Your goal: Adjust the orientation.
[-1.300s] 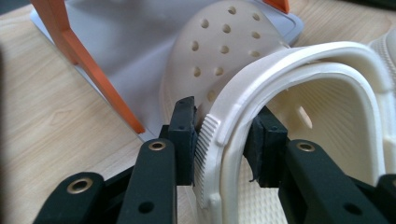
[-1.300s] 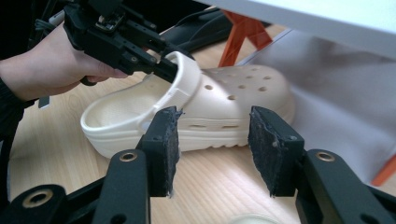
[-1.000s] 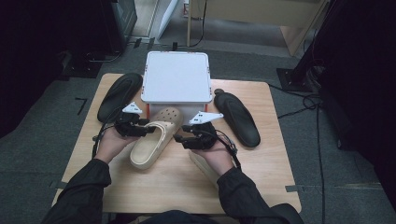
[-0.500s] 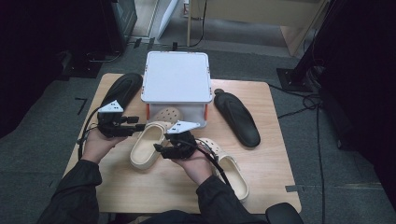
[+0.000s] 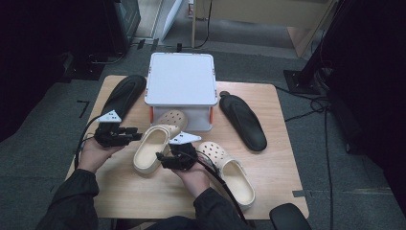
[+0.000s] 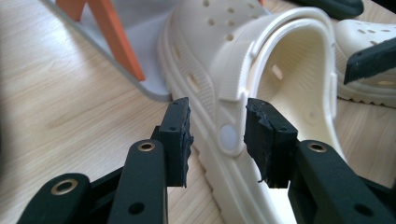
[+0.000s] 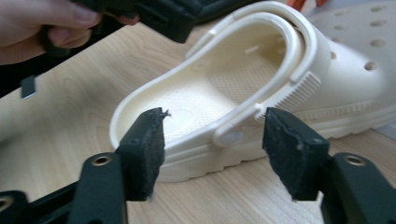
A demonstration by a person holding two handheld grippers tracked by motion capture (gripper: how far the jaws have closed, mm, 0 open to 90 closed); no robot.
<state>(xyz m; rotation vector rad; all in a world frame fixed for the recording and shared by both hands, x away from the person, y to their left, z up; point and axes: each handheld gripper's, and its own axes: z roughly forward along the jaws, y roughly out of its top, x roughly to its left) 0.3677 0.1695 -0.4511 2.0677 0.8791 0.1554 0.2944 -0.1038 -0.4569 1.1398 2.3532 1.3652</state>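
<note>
On the tabletop, a cream foam clog lies with its toe toward the raised white box, flanked by both grippers. The left gripper has drawn back to the clog's outer side since a second ago, and its jaws have just been closing; in the left gripper view they straddle the strap rivet on the side wall, pads near the foam but not yet pressing, so nothing is gripped. The right gripper has crossed from the right half of the tabletop to the clog's heel end, and its jaws have just been opening; in the right gripper view they stand wide and empty before the near side wall and strap pivot. Its move has uncovered a second clog lying to the right. Judged from this, both tools are being set to take the first clog from opposite sides, and a grasp appears imminent rather than made.

The clog is moulded, matte, softly rounded, with round vent holes over the toe, a ribbed strap end and a dimpled footbed. Two black insoles, flat and elongated, lie either side of the box, which stands on orange legs with another clog toe beneath. The tabletop is pale wood grain.
</note>
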